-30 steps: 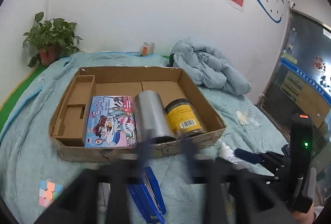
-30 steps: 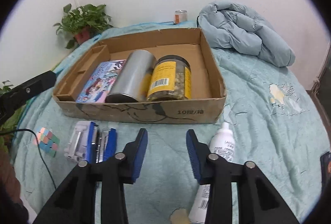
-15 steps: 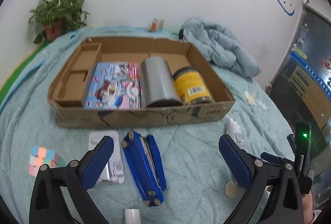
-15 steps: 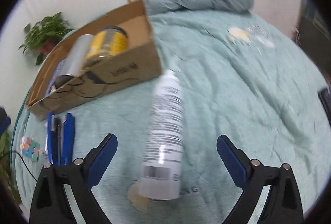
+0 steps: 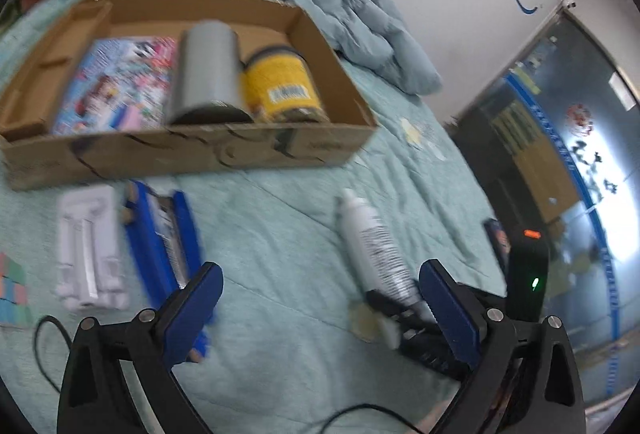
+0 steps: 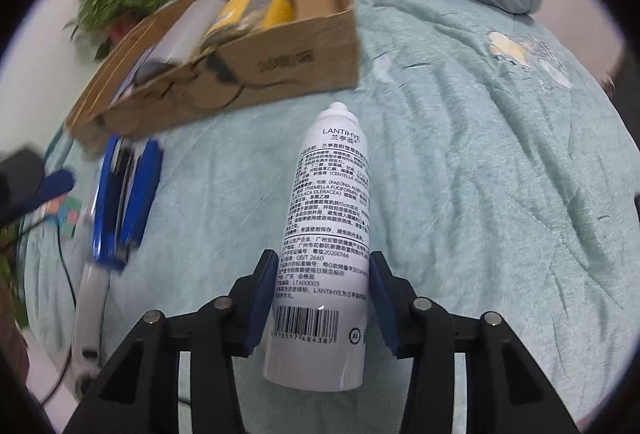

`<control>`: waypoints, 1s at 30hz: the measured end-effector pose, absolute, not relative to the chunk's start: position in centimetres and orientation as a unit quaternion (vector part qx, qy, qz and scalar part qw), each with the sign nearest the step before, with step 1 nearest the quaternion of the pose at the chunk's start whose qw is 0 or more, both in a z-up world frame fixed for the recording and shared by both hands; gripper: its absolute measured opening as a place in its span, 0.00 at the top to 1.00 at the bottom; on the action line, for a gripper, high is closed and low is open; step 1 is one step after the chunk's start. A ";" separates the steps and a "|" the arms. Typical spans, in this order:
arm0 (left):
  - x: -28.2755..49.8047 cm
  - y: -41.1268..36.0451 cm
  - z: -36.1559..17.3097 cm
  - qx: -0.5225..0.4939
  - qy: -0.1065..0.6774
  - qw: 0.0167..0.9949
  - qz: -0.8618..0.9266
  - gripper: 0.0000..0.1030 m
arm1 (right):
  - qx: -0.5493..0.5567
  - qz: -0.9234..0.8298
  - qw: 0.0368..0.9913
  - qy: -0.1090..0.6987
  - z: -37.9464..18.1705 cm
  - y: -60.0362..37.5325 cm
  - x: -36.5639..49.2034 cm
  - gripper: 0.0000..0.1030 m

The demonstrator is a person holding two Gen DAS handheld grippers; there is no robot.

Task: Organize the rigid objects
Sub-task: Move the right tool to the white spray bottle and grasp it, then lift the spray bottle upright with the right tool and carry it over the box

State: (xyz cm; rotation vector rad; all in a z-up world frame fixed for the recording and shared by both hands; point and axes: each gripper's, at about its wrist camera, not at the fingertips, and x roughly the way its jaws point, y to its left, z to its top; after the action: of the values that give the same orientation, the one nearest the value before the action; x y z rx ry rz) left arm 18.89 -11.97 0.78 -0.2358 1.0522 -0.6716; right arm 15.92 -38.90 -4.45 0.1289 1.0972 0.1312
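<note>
half a second ago the right gripper (image 6: 322,292) was held wide above the white spray bottle (image 6: 326,230), which lay between its spread blue pads; now the pads are drawn in against both sides of the bottle's lower body, near the barcode. a second ago the same gripper was narrower and aimed at the cardboard box (image 6: 224,73). the change is read as the grasp being completed, so the bottle is judged ready to be lifted and carried to the box.

the right jaws are closed to about the bottle's width and appear to be clamped on it; contact is seen on both pads. the bottle lies on its side on the green bedspread (image 6: 480,173), nozzle pointing toward the box, just in front of the box's near right corner.

the left gripper (image 5: 320,308) has been swung toward the right since half a second ago. its jaws are spread wide and nothing is held between them. the blue stapler (image 5: 162,234) and a white plastic object (image 5: 88,246) lie on the bed near the left pad, untouched.

inside the box a colourful booklet (image 5: 116,85), a grey cylinder (image 5: 208,73) and a yellow-labelled jar (image 5: 282,85) are already placed side by side.
</note>
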 end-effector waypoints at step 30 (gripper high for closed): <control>18.3 -11.8 -4.9 -0.053 0.597 0.755 -0.266 0.56 | 0.114 0.229 0.797 0.547 -6.5 -32.4 13.2 0.54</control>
State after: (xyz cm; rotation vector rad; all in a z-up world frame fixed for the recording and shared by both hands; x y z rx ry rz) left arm 18.34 -11.78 -4.92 -0.1161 1.3028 -0.5800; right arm 13.21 -32.40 -6.46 0.2445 1.1739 0.4924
